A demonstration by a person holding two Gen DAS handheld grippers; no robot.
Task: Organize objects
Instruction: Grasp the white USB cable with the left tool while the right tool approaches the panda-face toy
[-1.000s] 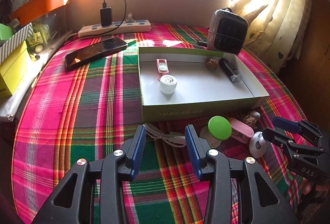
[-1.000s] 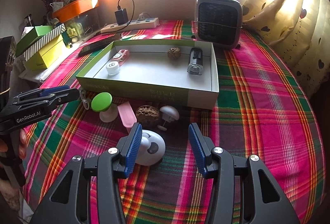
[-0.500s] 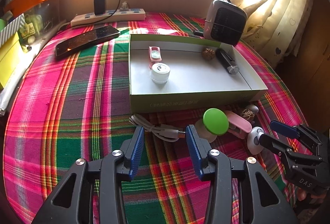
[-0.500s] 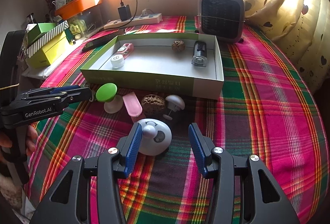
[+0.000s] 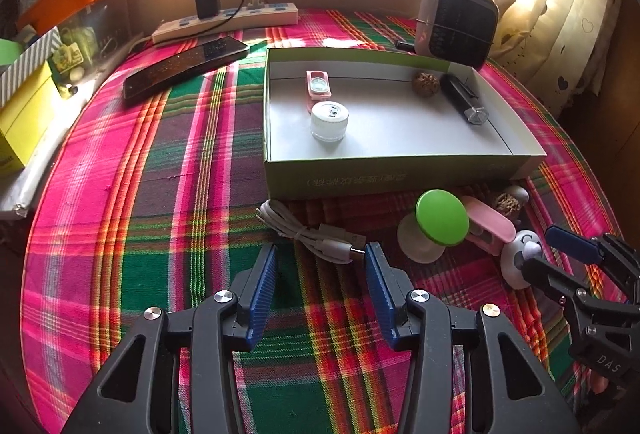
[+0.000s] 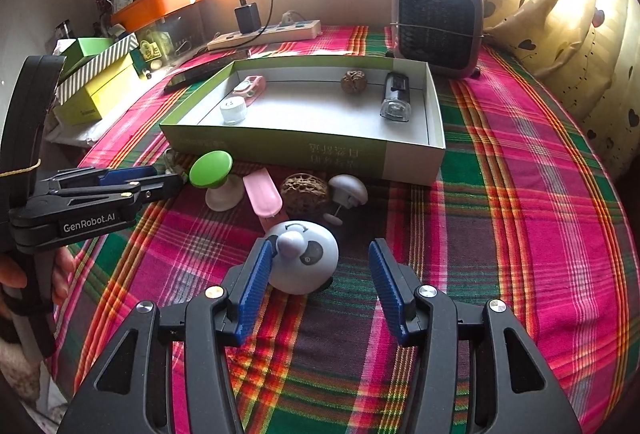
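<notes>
A green-sided cardboard tray [image 5: 384, 176] [image 6: 304, 150] holds a white jar [image 5: 329, 121], a pink case [image 5: 318, 87], a walnut [image 5: 425, 84] and a black lamp [image 5: 464, 102]. In front of it lie a coiled white USB cable [image 5: 316, 234], a green-capped mushroom toy [image 5: 440, 218] [image 6: 211, 169], a pink case [image 6: 264, 196], a walnut [image 6: 305, 194], a small white mushroom [image 6: 348, 190] and a white panda dome [image 6: 302, 258]. My left gripper [image 5: 320, 266] is open just before the cable. My right gripper [image 6: 318, 266] is open with the panda dome between its fingers.
A plaid cloth [image 5: 160, 174] covers the table. A black phone [image 5: 184, 68], a power strip [image 5: 228, 22] and a small heater [image 6: 438, 26] stand behind the tray. Yellow and green boxes [image 6: 96, 90] sit at the left edge. Curtains [image 6: 560, 14] hang at the right.
The left gripper has drawn nearer to the white cable. The right gripper has moved forward, so the panda dome now lies between its fingers. Both stay open.
</notes>
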